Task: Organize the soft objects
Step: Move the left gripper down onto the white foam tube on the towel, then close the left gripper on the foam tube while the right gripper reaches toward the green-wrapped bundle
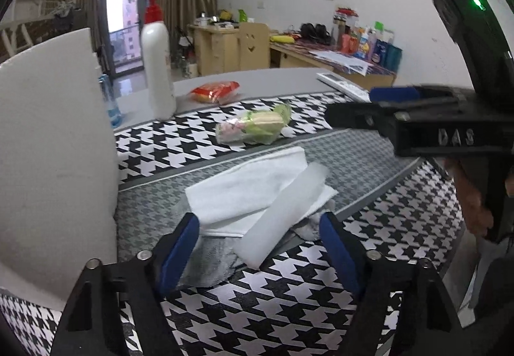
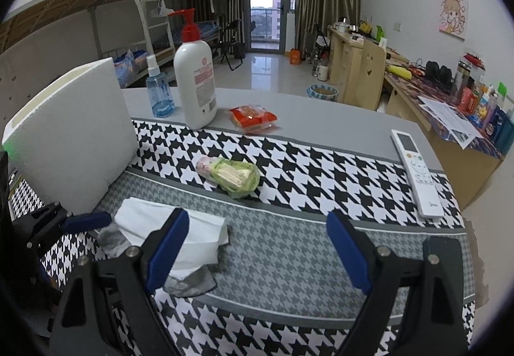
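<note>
On the grey middle band of the houndstooth mat (image 2: 321,163), logged a folded white towel (image 1: 250,186) over a grey cloth (image 1: 205,263), a pale strip (image 1: 282,218) laid slantwise across both. Found left gripper (image 1: 258,247) released, blue pads either side of the pile's near end, not pressing on it as far as could be told. Found right gripper (image 2: 257,247) released too, jaws wide over bare mat just right of the towel, its left finger overlapping the towel in its own view; could not tell contact there. Noted a white box (image 2: 74,144) upright hard against the mat's left side, walling off that side of the pile. Noted open mat to the right of the pile, up to a white remote (image 2: 416,169) lying along the table's right edge. Marked a green-wrapped packet (image 2: 231,174) beyond the towel on the black-and-white band, apart from it. Marked a red packet (image 2: 253,118), pump bottle (image 2: 196,83) and blue spray bottle (image 2: 159,92) further back on the bare grey table (image 2: 321,121), bottles near its far-left edge. Read "DAS" in raised letters on the right gripper's body in the left wrist view. Could not read the pump bottle's pink label or the small logo at the remote's near end.
</note>
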Motion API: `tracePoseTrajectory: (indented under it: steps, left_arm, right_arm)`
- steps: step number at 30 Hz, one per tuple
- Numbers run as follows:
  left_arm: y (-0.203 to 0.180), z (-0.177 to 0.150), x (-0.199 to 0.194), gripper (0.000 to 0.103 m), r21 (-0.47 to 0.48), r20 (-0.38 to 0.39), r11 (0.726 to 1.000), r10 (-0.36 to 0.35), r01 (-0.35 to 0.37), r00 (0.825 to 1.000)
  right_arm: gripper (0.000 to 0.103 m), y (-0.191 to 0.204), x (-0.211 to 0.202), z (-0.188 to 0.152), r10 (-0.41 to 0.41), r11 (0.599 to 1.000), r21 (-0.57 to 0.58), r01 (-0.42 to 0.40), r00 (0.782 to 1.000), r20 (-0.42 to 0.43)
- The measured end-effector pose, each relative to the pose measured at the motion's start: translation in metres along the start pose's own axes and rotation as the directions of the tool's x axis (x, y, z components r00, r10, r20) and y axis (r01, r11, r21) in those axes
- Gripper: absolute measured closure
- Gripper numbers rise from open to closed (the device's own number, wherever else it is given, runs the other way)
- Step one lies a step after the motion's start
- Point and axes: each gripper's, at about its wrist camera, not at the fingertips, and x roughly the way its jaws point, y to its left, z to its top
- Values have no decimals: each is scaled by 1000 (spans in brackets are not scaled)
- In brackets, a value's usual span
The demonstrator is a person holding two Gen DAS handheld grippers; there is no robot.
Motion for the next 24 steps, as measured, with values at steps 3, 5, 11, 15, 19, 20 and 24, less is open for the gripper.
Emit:
tracePoseTrajectory:
  steps: [3, 5, 11, 15, 19, 20, 24]
  left_arm:
    - [0, -1, 5, 46, 15, -29, 1000, -17, 18, 999]
    - [-1, -2, 7, 53, 23, -39, 999, -24, 25, 999]
    - [1, -5, 7, 60, 40, -57, 998, -36, 38, 998]
    - [1, -6, 7, 69, 46, -68, 998, -47, 50, 997]
    - [0, -7, 7, 72, 53, -78, 997, -57, 62, 995]
    - [-1, -8, 8, 72, 61, -86, 996, -61, 66, 994]
    - [-6, -10, 11, 74, 87, -112, 992, -86, 96, 990]
  right_arm:
    - [13, 0, 4, 3, -1, 1000, -8, 1, 1000, -10]
    - [13, 1, 7, 6, -3, 1000, -20, 3, 1000, -14]
    - [13, 2, 15, 8, -5, 999, -33, 5, 1000, -25]
    - [13, 2, 20, 12, -8, 999, -39, 7, 1000, -29]
    - [13, 2, 27, 15, 8, 999, -41, -10, 999, -42]
    - [13, 2, 29, 16, 11, 999, -42, -13, 999, -47]
    - [13, 2, 38, 22, 31, 998, -49, -34, 998, -61]
